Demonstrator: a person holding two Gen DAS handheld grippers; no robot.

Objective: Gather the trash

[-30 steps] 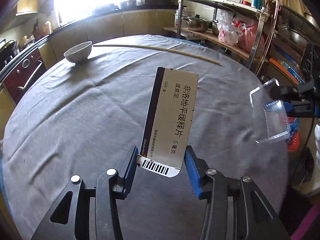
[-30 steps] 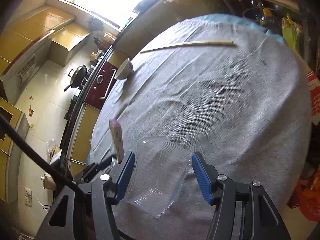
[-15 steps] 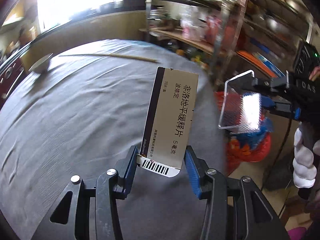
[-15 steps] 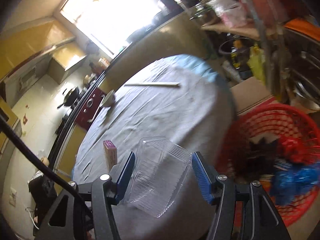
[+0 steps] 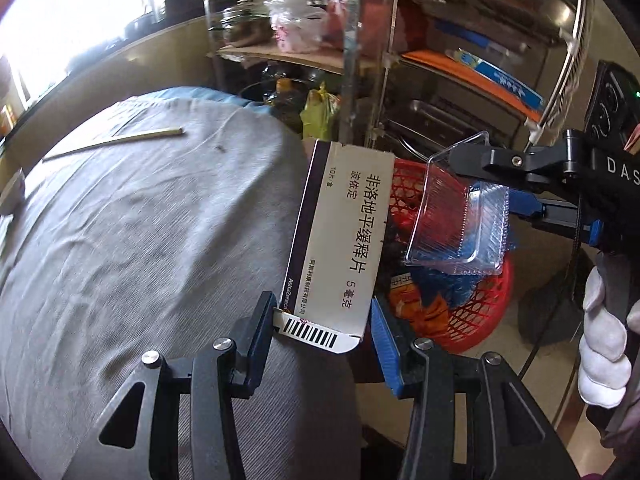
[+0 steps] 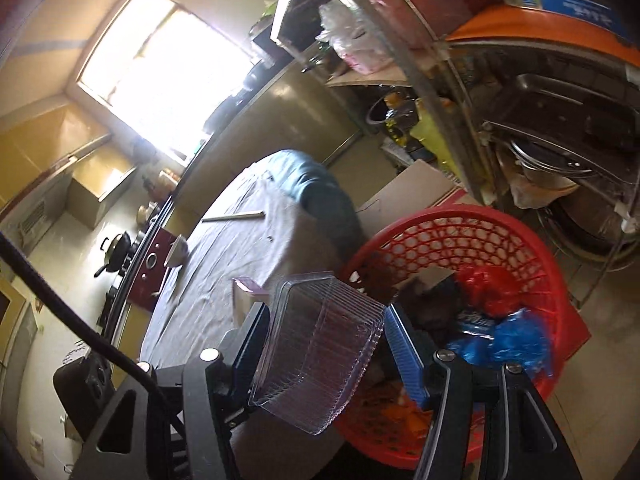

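Note:
My left gripper (image 5: 322, 320) is shut on a white medicine box (image 5: 340, 236) with a dark stripe and black Chinese print, held upright at the table's right edge. My right gripper (image 6: 326, 332) is shut on a clear plastic clamshell container (image 6: 316, 356), held over the near rim of a red mesh basket (image 6: 460, 240). In the left wrist view the container (image 5: 456, 220) hangs above the basket (image 5: 480, 316), which holds blue, red and orange trash. The box top (image 6: 248, 286) shows left of the container in the right wrist view.
A round table with a grey cloth (image 5: 140, 240) fills the left. A long wooden stick (image 5: 116, 142) lies on it far back, and a white bowl (image 6: 178, 250) sits near its far edge. A metal shelf rack (image 5: 400, 60) with pots and bags stands behind the basket.
Both grippers have swung right, off the table toward the red basket. The clear container has come over the basket. Both grips are unchanged.

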